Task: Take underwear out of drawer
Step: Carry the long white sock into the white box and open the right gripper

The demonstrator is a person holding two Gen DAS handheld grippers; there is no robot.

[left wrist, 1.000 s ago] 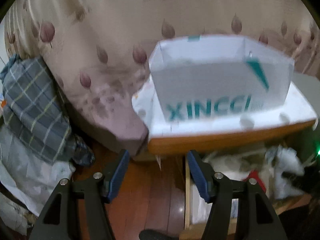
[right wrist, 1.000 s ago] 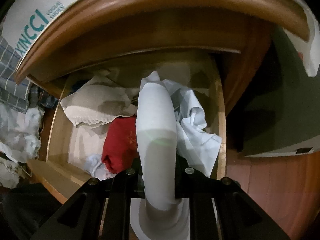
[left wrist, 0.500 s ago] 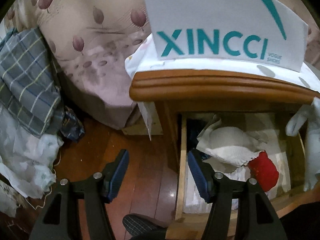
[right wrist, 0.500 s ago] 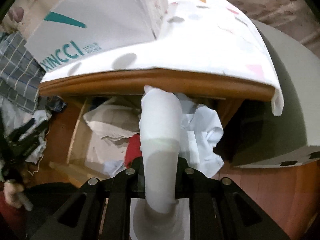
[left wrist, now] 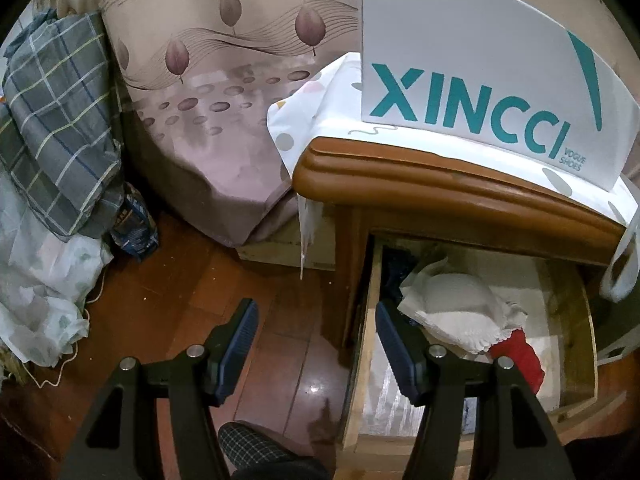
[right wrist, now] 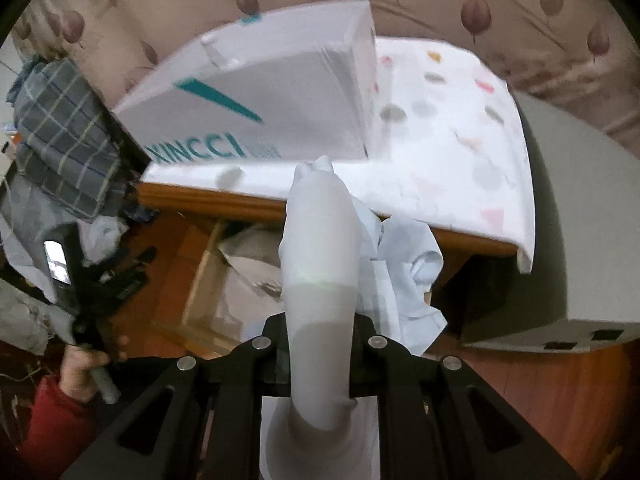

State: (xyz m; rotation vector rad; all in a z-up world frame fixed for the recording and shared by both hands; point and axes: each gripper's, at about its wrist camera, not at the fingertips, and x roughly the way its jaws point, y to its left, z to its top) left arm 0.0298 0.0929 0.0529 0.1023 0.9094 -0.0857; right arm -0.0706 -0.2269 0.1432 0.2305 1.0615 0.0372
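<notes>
My right gripper [right wrist: 320, 332] is shut on a pale white piece of underwear [right wrist: 320, 248]. The cloth drapes over the jaws and hangs above the open wooden drawer [right wrist: 208, 256]. In the left wrist view that garment [left wrist: 624, 264] dangles at the right edge, over the drawer [left wrist: 368, 320]. In the drawer lie a white scalloped garment [left wrist: 452, 312] and a red one [left wrist: 520, 356]. My left gripper [left wrist: 316, 340] is open and holds nothing, low over the floor beside the drawer's left wall. A hand [right wrist: 84, 360] in a red sleeve holds it.
A white XINCCI shoe box [left wrist: 480, 80] stands on the nightstand's cloth-covered top [left wrist: 440, 192]. A leaf-patterned bed cover [left wrist: 224, 120] hangs behind. Checked cloth [left wrist: 60, 120] and plastic bags are piled at the left. A grey box [right wrist: 580, 240] sits right of the nightstand.
My right gripper has risen with the white underwear, from inside the drawer to above the nightstand's edge. My left gripper has sunk, and the drawer has come into its view.
</notes>
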